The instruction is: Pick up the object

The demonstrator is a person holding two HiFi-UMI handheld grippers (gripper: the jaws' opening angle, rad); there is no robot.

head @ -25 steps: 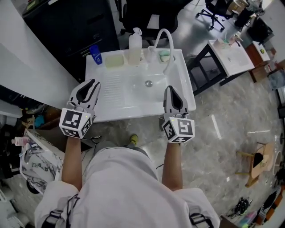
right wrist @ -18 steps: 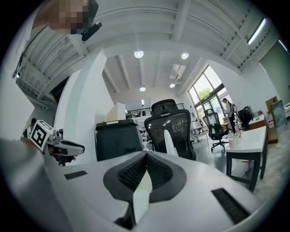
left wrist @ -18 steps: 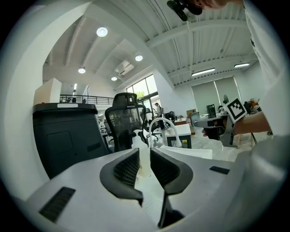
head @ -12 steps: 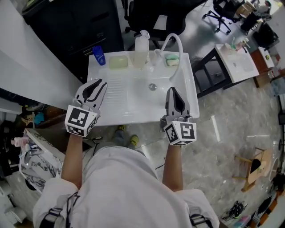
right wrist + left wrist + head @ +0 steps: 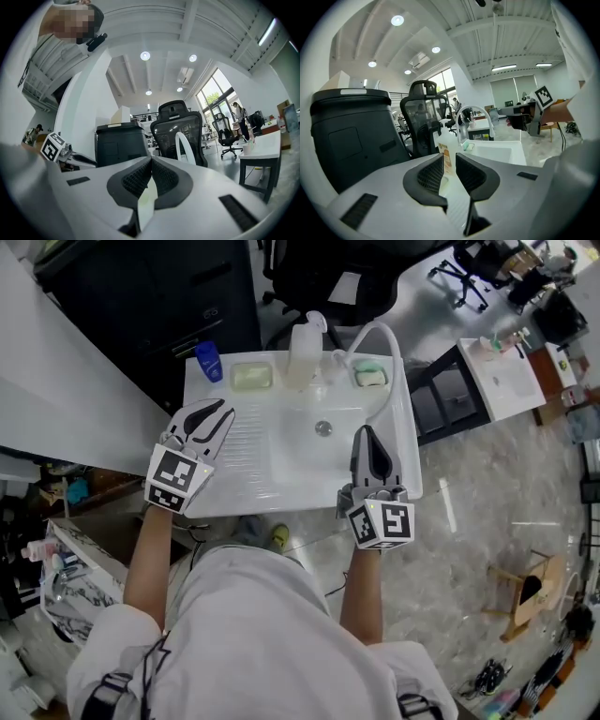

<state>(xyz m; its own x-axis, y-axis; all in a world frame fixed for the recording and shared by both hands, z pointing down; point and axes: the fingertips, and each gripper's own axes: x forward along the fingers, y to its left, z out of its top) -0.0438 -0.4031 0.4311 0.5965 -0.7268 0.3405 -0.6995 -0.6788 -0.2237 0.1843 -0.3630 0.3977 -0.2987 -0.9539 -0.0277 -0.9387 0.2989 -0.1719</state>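
The left gripper (image 5: 450, 160) had its jaws slightly parted with nothing between them, sighted on the pump bottle (image 5: 305, 357) at the back rim of the white sink (image 5: 281, 495), well ahead; the right gripper (image 5: 151, 161) was pressed closed and empty near the front edge. If the bottle was meant, it looked light, stiff plastic, perhaps slick, best squeezed round its body below the pump

Left gripper (image 5: 223, 409): advanced from the sink's (image 5: 298, 460) front-left corner to above the ribbed drainboard (image 5: 246, 432), tips angled more toward the drain (image 5: 323, 428).
Left forearm (image 5: 150, 554): reaches farther forward.
Framing: the sink now sits lower and slightly rightward in the head view than a second ago.
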